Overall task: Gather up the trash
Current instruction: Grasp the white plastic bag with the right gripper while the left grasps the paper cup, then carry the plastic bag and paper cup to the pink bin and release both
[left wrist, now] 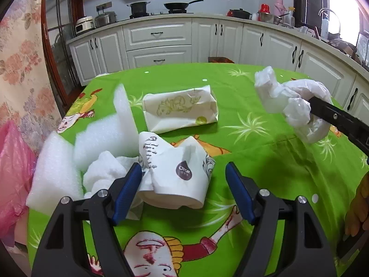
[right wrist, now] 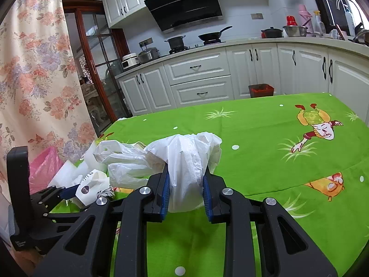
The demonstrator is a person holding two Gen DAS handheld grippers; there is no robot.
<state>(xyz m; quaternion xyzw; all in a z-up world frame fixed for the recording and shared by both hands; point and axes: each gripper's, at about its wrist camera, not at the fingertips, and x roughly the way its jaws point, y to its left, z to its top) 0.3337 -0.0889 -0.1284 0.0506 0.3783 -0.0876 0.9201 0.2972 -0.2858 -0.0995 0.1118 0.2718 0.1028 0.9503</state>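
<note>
Green cartoon tablecloth [left wrist: 253, 152] | right gripper [right wrist: 186, 191] – pads clamped on crumpled white plastic bag [right wrist: 184, 161], held above the cloth | left gripper [left wrist: 184, 191] – jaws apart around crushed paper cup [left wrist: 182, 175]; left pad touching, right pad clear | second cup [left wrist: 182, 110] lies beyond; white foam [left wrist: 57, 173] at left

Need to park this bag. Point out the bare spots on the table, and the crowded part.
Bare cloth: the table's whole far and right side, beyond the plastic bag in the right gripper. Crowded: the left edge, where foam, crumpled cup and paper wrapper cluster around the left gripper.
</note>
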